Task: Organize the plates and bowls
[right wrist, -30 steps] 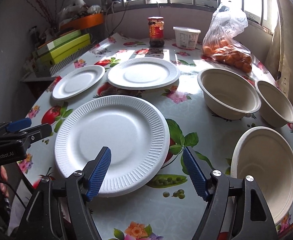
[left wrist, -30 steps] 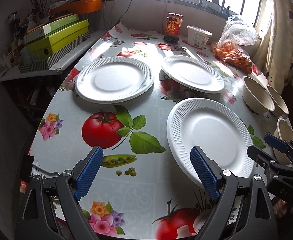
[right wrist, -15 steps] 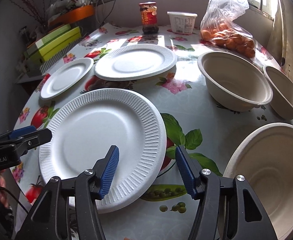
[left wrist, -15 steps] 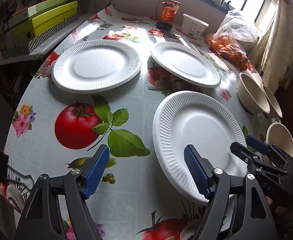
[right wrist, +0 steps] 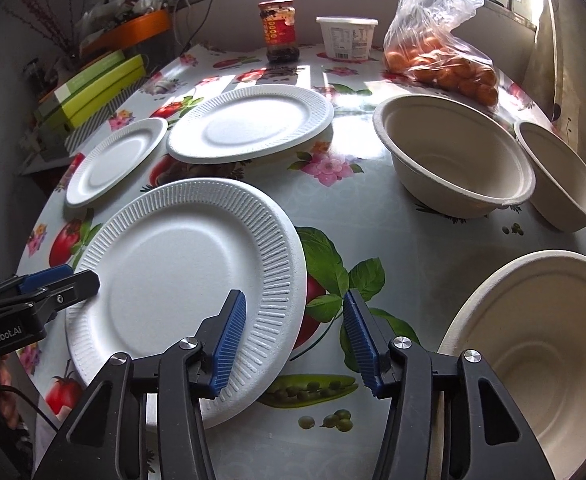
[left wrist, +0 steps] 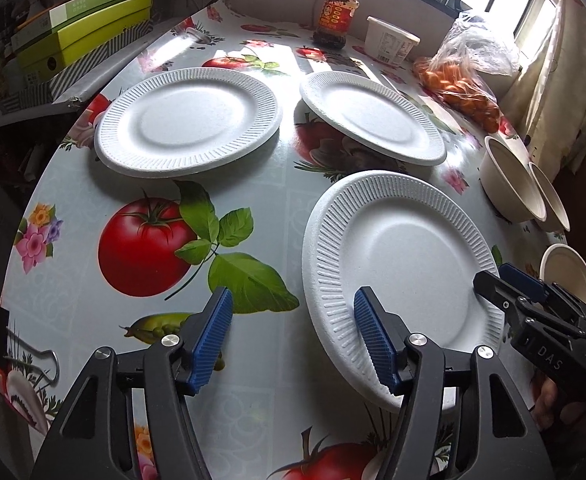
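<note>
Three white foam plates lie on the table. The near plate (left wrist: 405, 264) (right wrist: 185, 280) lies between both grippers. My left gripper (left wrist: 297, 340) is open, its right finger over the plate's left rim. My right gripper (right wrist: 293, 344) is open and straddles the plate's right rim. The far-left plate (left wrist: 189, 124) (right wrist: 113, 164) and the far-middle plate (left wrist: 373, 116) (right wrist: 253, 124) lie flat. Three beige bowls stand on the right: the near bowl (right wrist: 541, 356) (left wrist: 569, 276), the middle bowl (right wrist: 453, 160) (left wrist: 509, 184) and the far-right bowl (right wrist: 561, 176) (left wrist: 553, 204).
A red sauce jar (right wrist: 279, 28), a white tub (right wrist: 347, 36) and a bag of oranges (right wrist: 441, 48) stand at the back by the window. Green boxes (left wrist: 81, 28) sit on a side shelf at left. A binder clip (left wrist: 25, 352) lies at the table's near left edge.
Both grippers have moved forward and lower toward the near plate. The right gripper's jaws have narrowed a little and now straddle the plate's rim. The plates and bowls have not moved.
</note>
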`<move>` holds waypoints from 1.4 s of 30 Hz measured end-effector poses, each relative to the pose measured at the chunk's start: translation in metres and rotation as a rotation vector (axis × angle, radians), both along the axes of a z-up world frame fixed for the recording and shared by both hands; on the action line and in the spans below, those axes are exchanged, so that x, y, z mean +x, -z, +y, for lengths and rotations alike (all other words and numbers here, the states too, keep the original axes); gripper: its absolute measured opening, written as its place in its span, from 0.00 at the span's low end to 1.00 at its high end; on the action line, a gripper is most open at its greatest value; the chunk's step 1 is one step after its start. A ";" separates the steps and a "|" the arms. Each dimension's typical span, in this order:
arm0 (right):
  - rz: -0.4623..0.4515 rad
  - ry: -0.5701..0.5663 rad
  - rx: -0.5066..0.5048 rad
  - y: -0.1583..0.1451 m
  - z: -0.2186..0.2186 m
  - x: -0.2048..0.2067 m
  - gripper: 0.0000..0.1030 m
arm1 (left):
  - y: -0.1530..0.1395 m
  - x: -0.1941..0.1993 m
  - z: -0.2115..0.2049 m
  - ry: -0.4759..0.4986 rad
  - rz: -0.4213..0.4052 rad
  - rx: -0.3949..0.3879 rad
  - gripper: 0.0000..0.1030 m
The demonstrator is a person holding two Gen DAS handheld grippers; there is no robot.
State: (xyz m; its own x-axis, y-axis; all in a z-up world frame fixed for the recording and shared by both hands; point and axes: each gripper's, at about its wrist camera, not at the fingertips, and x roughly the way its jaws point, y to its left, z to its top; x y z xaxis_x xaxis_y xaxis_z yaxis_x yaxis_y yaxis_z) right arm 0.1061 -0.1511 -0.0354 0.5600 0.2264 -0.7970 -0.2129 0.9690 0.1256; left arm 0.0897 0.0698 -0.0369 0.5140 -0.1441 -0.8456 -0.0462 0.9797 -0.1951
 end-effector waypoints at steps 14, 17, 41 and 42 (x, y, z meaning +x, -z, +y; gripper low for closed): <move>0.032 -0.026 0.072 0.000 0.001 0.001 0.33 | 0.000 0.001 0.003 -0.001 -0.004 -0.011 0.53; 0.028 -0.030 0.071 -0.001 0.002 0.001 0.31 | 0.000 0.000 0.003 0.000 -0.004 -0.012 0.52; 0.018 -0.023 0.069 -0.006 0.003 -0.002 0.24 | -0.007 0.000 -0.012 0.046 -0.037 -0.007 0.31; 0.017 -0.022 0.068 -0.007 0.003 -0.002 0.24 | -0.007 0.000 -0.012 0.045 -0.038 -0.007 0.31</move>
